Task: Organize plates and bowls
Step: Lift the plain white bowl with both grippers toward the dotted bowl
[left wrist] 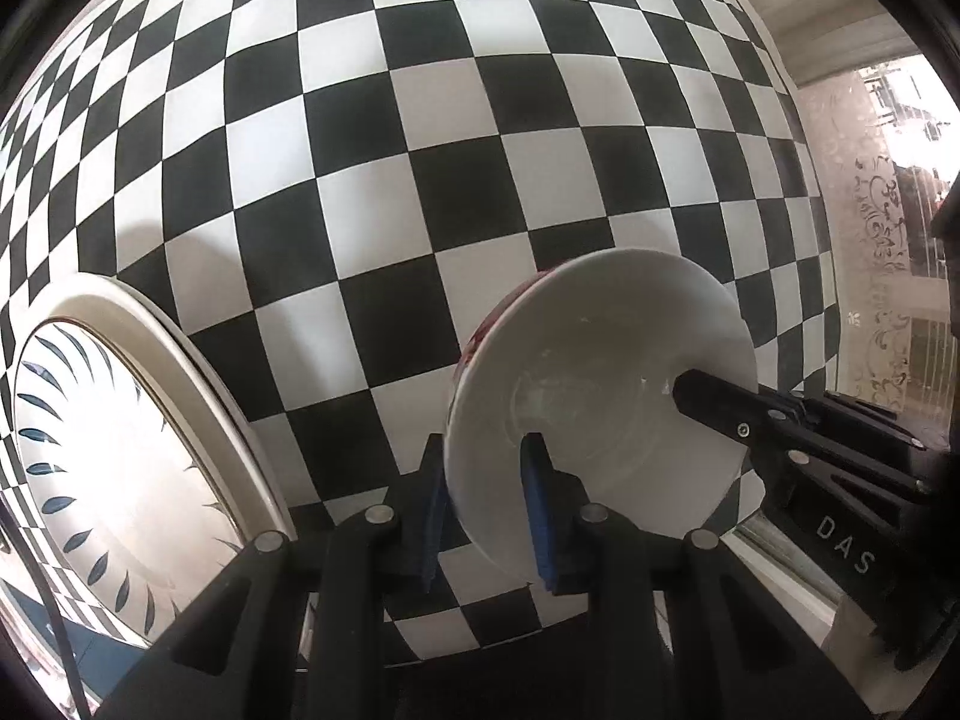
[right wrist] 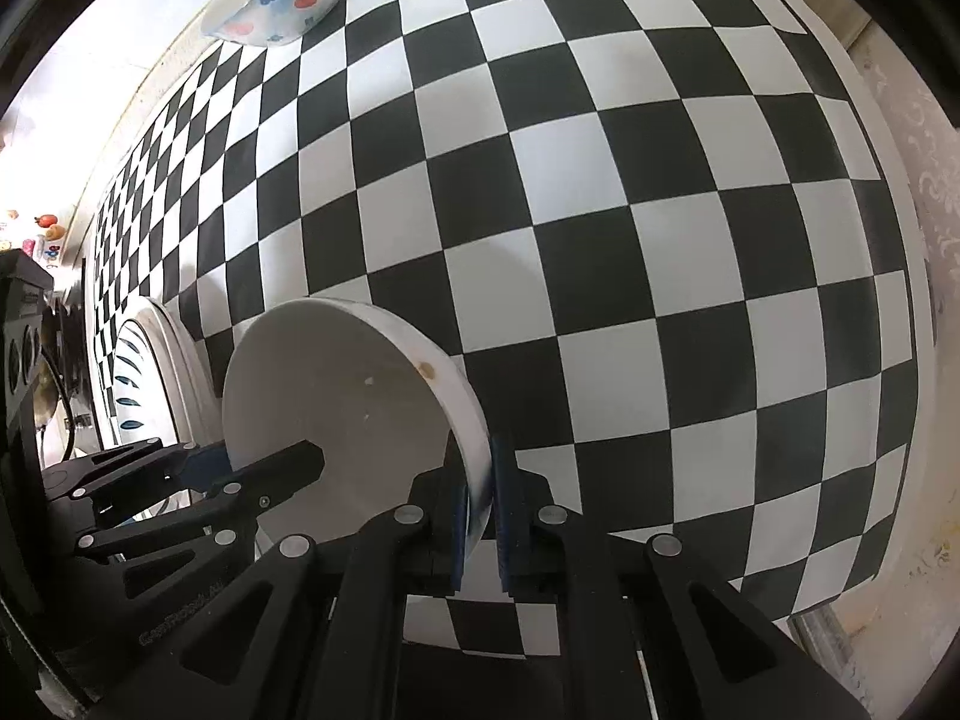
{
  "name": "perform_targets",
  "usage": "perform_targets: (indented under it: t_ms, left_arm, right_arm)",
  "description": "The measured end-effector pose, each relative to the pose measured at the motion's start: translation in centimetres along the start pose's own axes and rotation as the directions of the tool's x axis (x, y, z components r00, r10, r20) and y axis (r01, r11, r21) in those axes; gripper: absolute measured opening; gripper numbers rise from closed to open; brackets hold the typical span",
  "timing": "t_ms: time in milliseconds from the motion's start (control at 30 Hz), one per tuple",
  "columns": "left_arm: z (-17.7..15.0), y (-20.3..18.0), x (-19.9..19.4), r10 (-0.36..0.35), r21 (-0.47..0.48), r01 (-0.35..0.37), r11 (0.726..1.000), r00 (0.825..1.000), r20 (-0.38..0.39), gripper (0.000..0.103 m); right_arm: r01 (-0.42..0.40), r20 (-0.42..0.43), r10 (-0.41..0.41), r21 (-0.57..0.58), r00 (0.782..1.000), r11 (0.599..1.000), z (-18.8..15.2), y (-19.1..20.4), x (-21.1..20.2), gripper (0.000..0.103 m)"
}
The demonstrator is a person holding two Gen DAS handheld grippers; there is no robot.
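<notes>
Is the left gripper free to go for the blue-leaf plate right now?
Probably not: the left gripper is shut on the white bowl's rim, shared with the right gripper. The blue-leaf plate lies unobstructed beside it.

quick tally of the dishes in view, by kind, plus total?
Bowls: 2, the white bowl gripped on opposite rims by both hand-held grippers, and the heart-print bowl at the far edge.
Plates: 1, the blue-leaf plate.
Total: 3
A white edge at the top is too cropped to count.
</notes>
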State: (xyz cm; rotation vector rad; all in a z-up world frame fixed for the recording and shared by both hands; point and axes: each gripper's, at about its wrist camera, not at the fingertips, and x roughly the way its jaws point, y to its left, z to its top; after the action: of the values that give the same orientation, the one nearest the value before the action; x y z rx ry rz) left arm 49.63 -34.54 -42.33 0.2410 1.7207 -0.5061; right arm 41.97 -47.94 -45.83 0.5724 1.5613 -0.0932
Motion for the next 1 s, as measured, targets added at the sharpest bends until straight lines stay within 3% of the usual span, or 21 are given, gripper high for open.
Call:
perform_targets:
  t_ms: [233,367,500,600,667,733,767,1000]
  left_arm:
    - [0.1,-0.3,0.4,-0.004,-0.009,0.004,1.000,1.000,0.001,0.022]
    - [-0.4,0.2,0.4,-0.010,-0.038,0.010,0.999,1.000,-0.008,0.023]
    - [-1.1,0.9,-2.9,0.030,-0.037,-0.028,0.999,0.997,0.073,0.023]
    - [-0.9,1.7,-6.1,0.057,-0.048,-0.050,0.998,0.987,0.150,0.025]
    - [-0.1,2.4,-7.7,0.075,-0.058,-0.064,0.996,0.976,0.202,0.034]
    - [1.5,3.7,-8.9,0.097,-0.086,-0.077,0.993,0.964,0.248,0.035]
    - [2.9,4.6,-9.2,0.094,-0.114,-0.067,0.991,0.963,0.252,0.035]
    - [11.8,10.0,-10.8,0.025,-0.243,0.044,0.969,0.962,0.273,0.034]
  right_arm:
    - [0.006,-0.012,-0.006,-0.001,1.000,1.000,0.4,0.5,0.4,0.009]
    - [-0.034,-0.039,0.035,0.026,0.999,0.999,1.0,-0.9,-0.1,0.010]
    - [-0.065,-0.052,0.067,0.034,0.996,0.997,1.2,-1.9,-1.3,0.014]
    - [-0.057,-0.018,0.057,0.021,0.998,0.998,1.7,-2.1,-3.4,0.027]
    - [-0.030,0.036,0.031,-0.005,0.999,1.000,2.6,-1.7,-5.3,0.049]
    - [-0.023,0.110,0.026,-0.028,0.994,0.999,4.3,-1.1,-7.2,0.069]
    - [-0.026,0.133,0.031,-0.034,0.991,0.999,5.1,-0.8,-8.0,0.073]
    - [-0.108,0.219,0.113,-0.036,0.969,0.994,14.0,2.2,-10.1,0.073]
